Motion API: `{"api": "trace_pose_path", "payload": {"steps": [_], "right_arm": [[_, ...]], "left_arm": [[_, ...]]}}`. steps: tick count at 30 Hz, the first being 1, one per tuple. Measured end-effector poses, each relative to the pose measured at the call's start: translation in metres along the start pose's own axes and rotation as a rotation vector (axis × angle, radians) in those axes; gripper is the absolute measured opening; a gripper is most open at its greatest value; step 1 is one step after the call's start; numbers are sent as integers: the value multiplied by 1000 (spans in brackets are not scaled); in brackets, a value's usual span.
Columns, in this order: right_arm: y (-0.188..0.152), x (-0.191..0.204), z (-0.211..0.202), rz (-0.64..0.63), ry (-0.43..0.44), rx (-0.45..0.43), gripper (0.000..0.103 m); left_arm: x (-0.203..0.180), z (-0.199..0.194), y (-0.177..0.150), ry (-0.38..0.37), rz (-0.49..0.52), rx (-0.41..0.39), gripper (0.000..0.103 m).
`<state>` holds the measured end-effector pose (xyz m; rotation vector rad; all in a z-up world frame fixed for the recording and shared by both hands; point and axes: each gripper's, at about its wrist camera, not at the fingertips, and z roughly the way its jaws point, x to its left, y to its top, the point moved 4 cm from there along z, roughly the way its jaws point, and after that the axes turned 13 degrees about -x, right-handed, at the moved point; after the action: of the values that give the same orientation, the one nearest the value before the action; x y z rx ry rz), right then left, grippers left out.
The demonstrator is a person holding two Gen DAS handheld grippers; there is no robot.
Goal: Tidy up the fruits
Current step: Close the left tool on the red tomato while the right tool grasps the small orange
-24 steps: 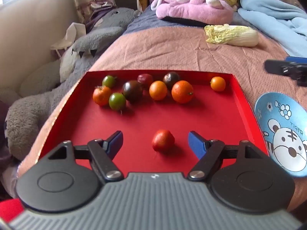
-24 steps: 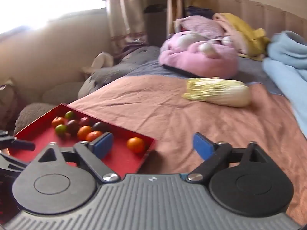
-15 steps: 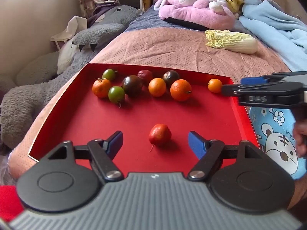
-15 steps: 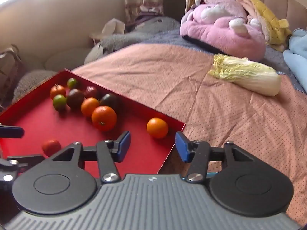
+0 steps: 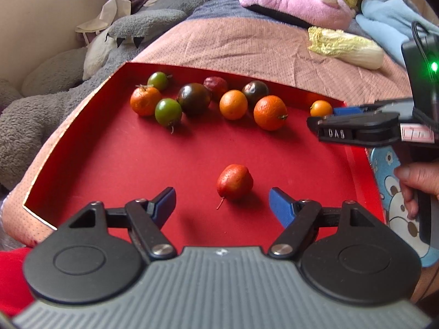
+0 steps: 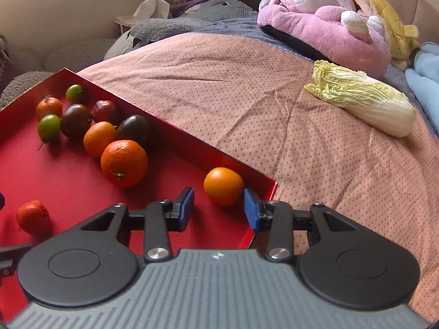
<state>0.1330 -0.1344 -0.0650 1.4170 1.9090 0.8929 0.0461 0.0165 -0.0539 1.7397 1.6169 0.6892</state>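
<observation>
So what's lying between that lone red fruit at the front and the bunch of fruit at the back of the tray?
Nothing: in the left wrist view, only bare red tray floor separates the red fruit from the cluster.

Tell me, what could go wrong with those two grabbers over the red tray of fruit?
The small round orange fruit sits tight in the shallow red tray's corner; the right gripper, jaws narrowed around it, might catch the rim or squirt it out. The small red stemmed fruit lies off-centre between the left gripper's wide-open jaws and could roll when nudged.
</observation>
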Motion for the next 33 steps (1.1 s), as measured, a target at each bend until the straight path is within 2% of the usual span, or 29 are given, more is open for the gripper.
{"api": "trace_pose_path", "payload": {"steps": [3,5,11,14,16,17,18,24,33], "right_arm": [[3,0,6,12,-12,23,43],[4,-2,9,32,-19,27,38],[3,1,9,46,-19,42,38],[4,3,10,21,-43,44,37],[5,2,9,20,-51,48,37],[4,2,8,19,-54,51,37],[4,2,8,18,-56,54,37],[2,1,-1,27,-55,62,37],[-2,3,-21,30,-53,48,37]], "left_arm": [[-2,6,-1,6,20,9,76],[-2,10,-1,17,31,10,76],[-6,15,0,24,62,0,75],[-10,15,0,19,90,-15,62],[-11,14,1,2,92,-23,47],[-12,14,1,-3,93,-26,44],[-12,13,1,-13,92,-29,34],[-15,11,2,-48,79,-39,34],[-18,3,2,-58,83,-66,34]]}}
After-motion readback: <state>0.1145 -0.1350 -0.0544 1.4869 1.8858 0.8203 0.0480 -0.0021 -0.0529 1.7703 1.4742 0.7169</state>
